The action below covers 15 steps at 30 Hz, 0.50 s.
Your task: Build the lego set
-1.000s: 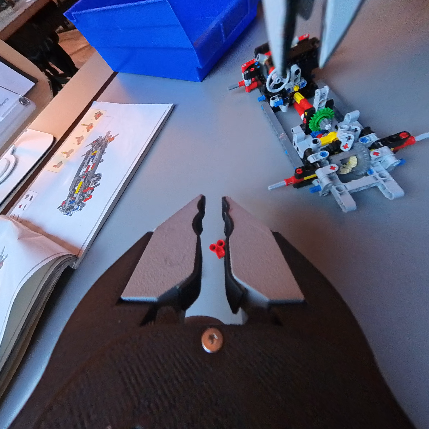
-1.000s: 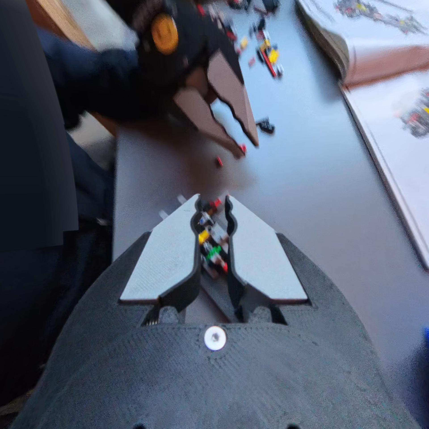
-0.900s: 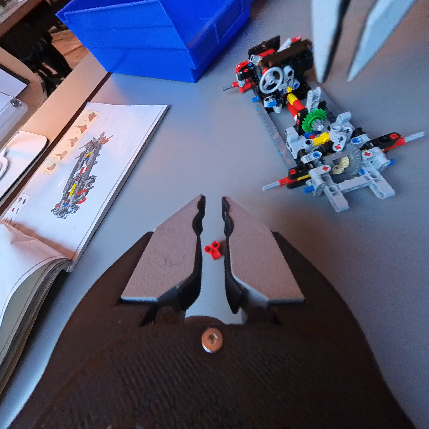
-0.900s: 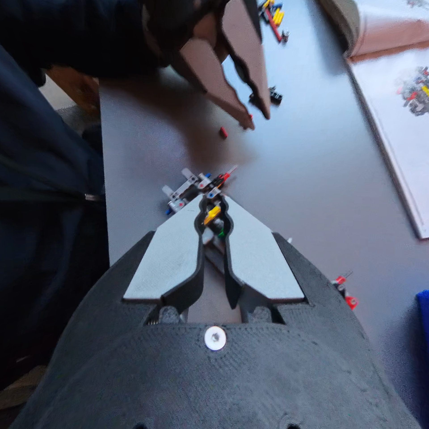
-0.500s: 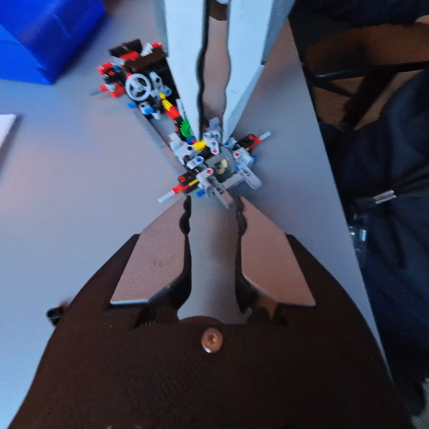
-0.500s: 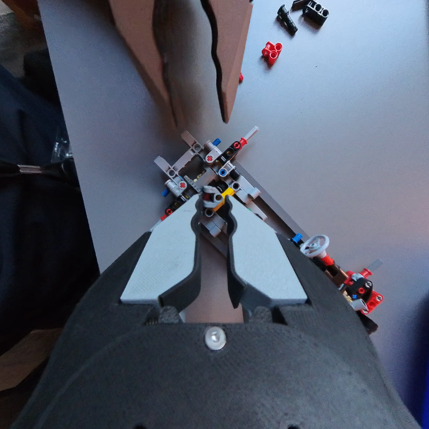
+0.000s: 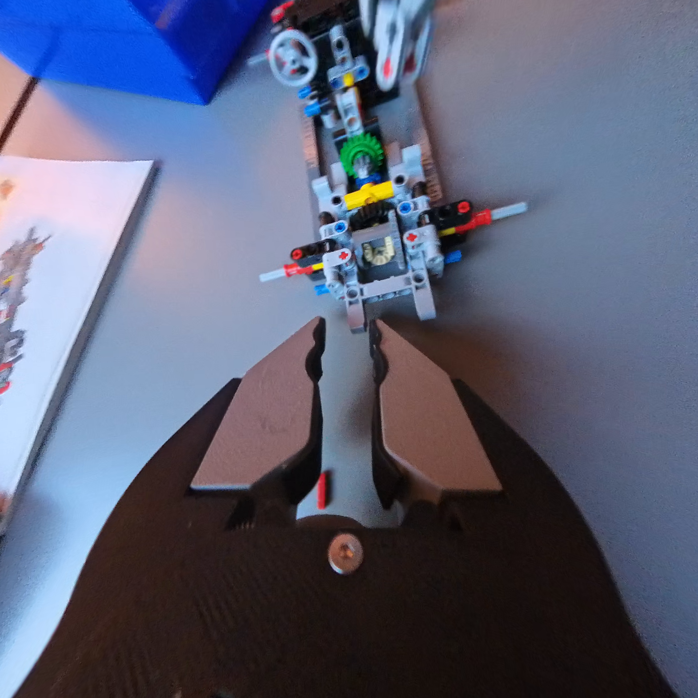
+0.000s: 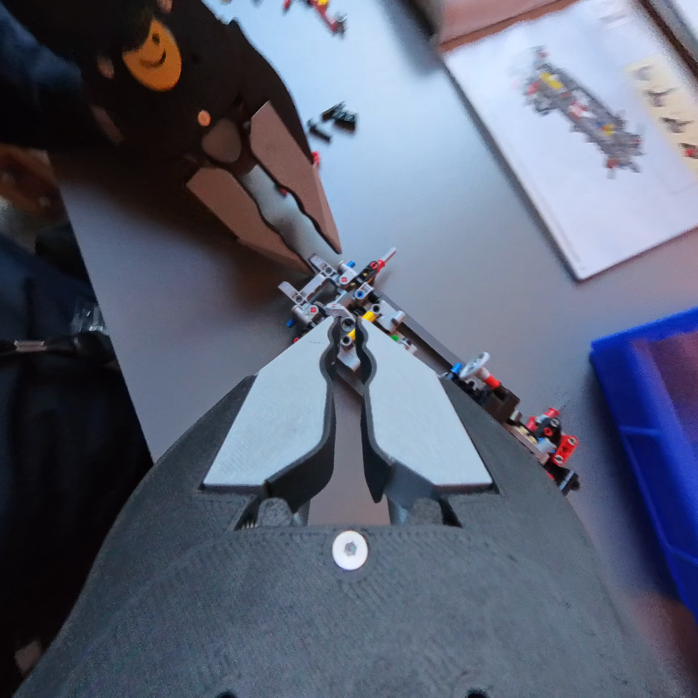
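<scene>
A brick-built chassis (image 7: 377,241) of grey, black, red and yellow parts lies on the grey table. It also shows in the right wrist view (image 8: 325,279). My left gripper (image 7: 347,323) is open and empty at the chassis's rear end. One grey frame leg (image 7: 355,315) reaches between its tips, close to the right finger. A small red piece (image 7: 321,489) shows low between its fingers. My right gripper (image 8: 346,321) is over the middle of the chassis, its pads shut on a grey holed beam (image 8: 346,342). Its blurred fingers (image 7: 419,49) show at the top of the left wrist view.
A blue bin (image 7: 132,41) stands beyond the chassis, also in the right wrist view (image 8: 649,415). An open instruction booklet (image 7: 68,241) lies to the left. Loose black pieces (image 8: 336,117) lie behind the left gripper (image 8: 325,261). A person's dark sleeve (image 8: 37,94) is at the table edge. Some 10 cm of space lies between my two pairs of fingers.
My left gripper left the red connector near the booklet, swung to the chassis's rear end, opened wide, then narrowed. My right gripper settled over the chassis middle and its pads closed on the grey beam.
</scene>
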Tool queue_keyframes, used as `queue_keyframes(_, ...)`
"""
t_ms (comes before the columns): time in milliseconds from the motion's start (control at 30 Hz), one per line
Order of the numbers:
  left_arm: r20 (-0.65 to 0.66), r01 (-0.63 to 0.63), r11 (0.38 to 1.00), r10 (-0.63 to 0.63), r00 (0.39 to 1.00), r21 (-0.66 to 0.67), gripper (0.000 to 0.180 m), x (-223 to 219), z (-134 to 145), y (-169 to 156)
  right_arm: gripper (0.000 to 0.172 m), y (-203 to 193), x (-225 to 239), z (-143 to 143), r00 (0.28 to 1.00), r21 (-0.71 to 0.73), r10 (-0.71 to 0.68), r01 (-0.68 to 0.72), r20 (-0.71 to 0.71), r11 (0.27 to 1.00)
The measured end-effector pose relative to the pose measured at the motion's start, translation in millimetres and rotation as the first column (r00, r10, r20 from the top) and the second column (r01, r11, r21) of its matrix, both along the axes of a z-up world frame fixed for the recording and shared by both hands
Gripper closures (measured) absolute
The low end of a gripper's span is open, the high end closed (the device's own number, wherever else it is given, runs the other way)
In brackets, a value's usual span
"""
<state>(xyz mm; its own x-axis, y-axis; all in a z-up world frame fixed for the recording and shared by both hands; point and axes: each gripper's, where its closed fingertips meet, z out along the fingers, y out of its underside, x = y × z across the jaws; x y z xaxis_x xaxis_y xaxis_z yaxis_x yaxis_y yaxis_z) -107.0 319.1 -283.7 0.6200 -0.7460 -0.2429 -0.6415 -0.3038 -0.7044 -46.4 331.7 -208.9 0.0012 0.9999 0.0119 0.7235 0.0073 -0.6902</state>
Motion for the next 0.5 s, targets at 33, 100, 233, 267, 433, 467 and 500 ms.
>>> queue_keyframes(33, -0.009, -0.031, 0.999, 0.031, 0.999, 0.014, 0.157, -5.0, 0.5, 6.8, 0.168, 10.0, 2.7, 6.3, 0.999, -0.002, -0.041, 0.041, -0.036, 0.999)
queue_keyframes(100, -0.018, -0.072, 0.997, 0.073, 0.997, 0.036, 0.152, -15.1, 2.9, 13.8, 0.168, 27.2, 7.7, 18.2, 0.987, -0.032, -0.119, 0.116, -0.11, 0.993)
queue_keyframes(233, 0.078, -0.057, 0.977, 0.041, 0.996, 0.207, 0.145, -15.7, 43.9, 11.5, 0.167, 11.9, -7.6, 50.6, 0.941, -0.252, -0.11, 0.027, -0.319, 0.967)
queue_keyframes(267, 0.113, -0.039, 0.959, 0.008, 0.994, 0.282, 0.144, -11.9, 60.8, 8.1, 0.167, 3.9, -15.9, 54.7, 0.93, -0.302, -0.099, -0.014, -0.353, 0.953)
queue_keyframes(433, 0.201, -0.019, 0.805, -0.125, 0.972, 0.594, 0.144, -3.2, 127.9, -14.6, 0.167, -32.1, -64.4, 53.0, 0.904, -0.505, -0.064, -0.176, -0.422, 0.845)
queue_keyframes(467, 0.213, -0.02, 0.792, -0.139, 0.967, 0.61, 0.144, -3.2, 132.1, -18.2, 0.167, -37.1, -72.1, 57.2, 0.889, -0.548, -0.069, -0.215, -0.452, 0.808)
queue_keyframes(500, 0.224, -0.026, 0.785, -0.144, 0.964, 0.619, 0.146, -4.5, 134.3, -20.4, 0.168, -41.1, -78.4, 62.2, 0.873, -0.589, -0.078, -0.256, -0.481, 0.767)
